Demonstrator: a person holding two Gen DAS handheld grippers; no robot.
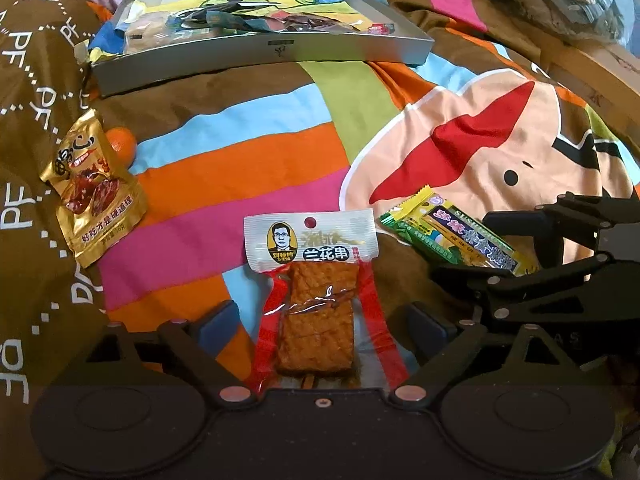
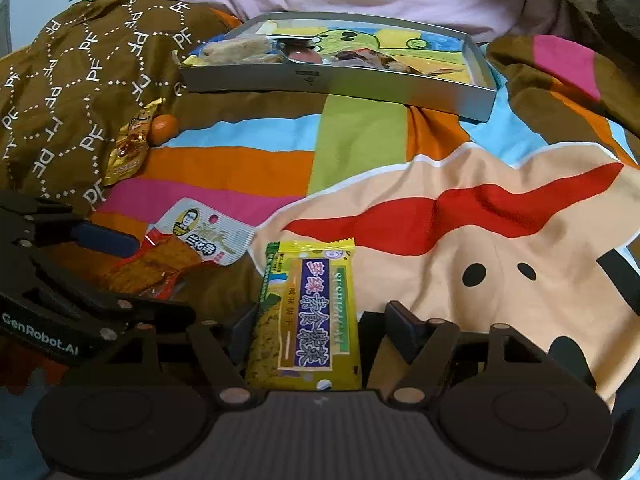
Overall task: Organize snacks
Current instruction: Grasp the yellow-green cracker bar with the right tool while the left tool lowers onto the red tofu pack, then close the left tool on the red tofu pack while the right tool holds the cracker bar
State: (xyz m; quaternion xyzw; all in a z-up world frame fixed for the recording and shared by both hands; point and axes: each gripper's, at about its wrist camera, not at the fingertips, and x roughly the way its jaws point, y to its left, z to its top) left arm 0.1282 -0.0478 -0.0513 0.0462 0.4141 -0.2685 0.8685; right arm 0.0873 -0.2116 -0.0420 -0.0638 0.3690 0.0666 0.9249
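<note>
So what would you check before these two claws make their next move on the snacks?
1. Left gripper open around the tofu snack pack, pads clear of it: ok.
2. Right gripper straddling the yellow biscuit pack; right pad clear, left pad's contact hidden: cannot tell.
3. Grey tray has spare room at its right end: ok.
4. The two grippers sit close together; risk of bumping: not ok.
5. Gold packet and small orange not yet in the tray: not ok.
</note>
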